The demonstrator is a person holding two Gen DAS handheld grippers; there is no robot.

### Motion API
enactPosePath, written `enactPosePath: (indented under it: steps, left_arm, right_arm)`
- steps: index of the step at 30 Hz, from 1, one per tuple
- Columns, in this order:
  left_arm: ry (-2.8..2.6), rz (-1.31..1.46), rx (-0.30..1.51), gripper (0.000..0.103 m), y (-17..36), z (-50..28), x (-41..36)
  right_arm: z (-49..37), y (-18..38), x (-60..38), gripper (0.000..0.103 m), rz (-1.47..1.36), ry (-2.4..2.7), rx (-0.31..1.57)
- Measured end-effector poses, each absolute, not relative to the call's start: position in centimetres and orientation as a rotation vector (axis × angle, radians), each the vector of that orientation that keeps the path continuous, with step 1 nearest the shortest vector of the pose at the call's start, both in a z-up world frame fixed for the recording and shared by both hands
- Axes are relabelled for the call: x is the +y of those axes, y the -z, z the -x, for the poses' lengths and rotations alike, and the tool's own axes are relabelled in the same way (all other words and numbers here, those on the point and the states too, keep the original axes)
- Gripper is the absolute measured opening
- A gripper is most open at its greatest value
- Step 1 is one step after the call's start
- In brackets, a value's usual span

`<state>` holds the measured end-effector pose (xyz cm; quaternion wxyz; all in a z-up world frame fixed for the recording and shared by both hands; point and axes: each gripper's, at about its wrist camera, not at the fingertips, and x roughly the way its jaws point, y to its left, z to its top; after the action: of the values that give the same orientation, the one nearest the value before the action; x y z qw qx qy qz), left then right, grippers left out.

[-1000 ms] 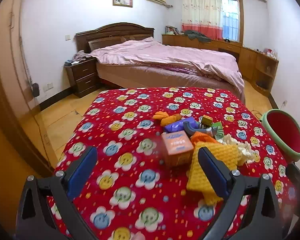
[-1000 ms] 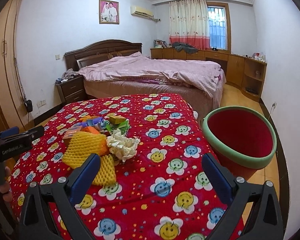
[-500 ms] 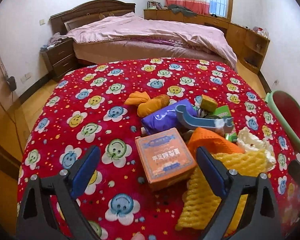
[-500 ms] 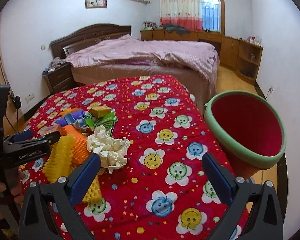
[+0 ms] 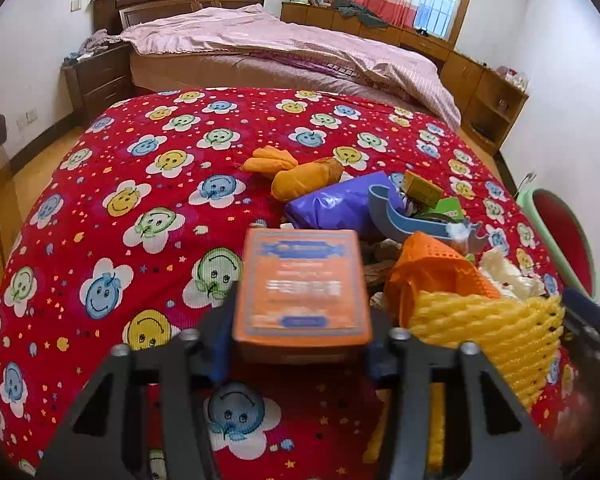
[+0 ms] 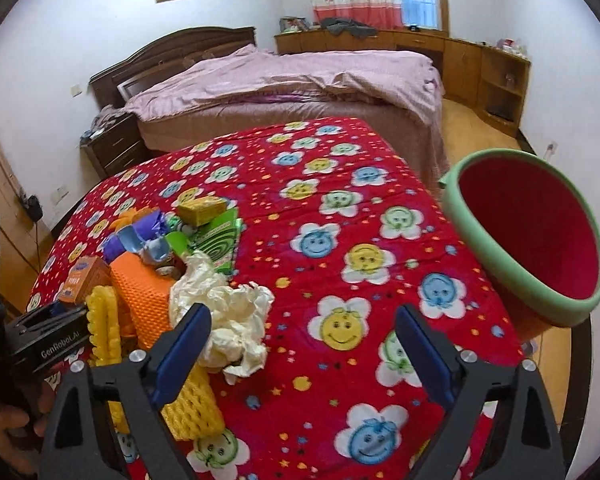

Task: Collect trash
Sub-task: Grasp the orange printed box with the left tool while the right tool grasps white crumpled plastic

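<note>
Your left gripper [image 5: 300, 350]: black angular frame with triangular cutouts, silver round screw heads along the top, blue pads [image 5: 219, 350] on the inner finger faces. Your right gripper [image 6: 302, 356]: same black frame, same silver screws, long blue pads [image 6: 184, 354]. Seen from the right wrist, the left unit's black body carries white "GenRobot.AI" lettering. Your left hand [image 6: 12, 440]: bare skin.
</note>
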<state>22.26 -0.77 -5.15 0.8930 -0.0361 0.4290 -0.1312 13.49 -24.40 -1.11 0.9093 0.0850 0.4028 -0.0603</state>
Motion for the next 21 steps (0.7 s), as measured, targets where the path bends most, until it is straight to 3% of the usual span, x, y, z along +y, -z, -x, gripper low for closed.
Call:
enactPosePath:
  steps: [3,15,21]
  left_arm:
    - [0.277,0.087,0.889,0.046,4.9,-21.9,-0.3]
    - [0.209,0.099,0.829,0.046,2.1,-18.7,1.0]
    - [0.191,0.096,0.786,0.046,-0.3,-16.5,1.1]
  right_arm:
    - [-14.3,1.4,-23.7,0.084,-0.161,0.073,0.847]
    - [-14.9,2.3,-22.0,0.015,-0.165,-0.132,0.861]
    - [-12.6,0.0,-22.5,0.013,-0.167,-0.149,0.782]
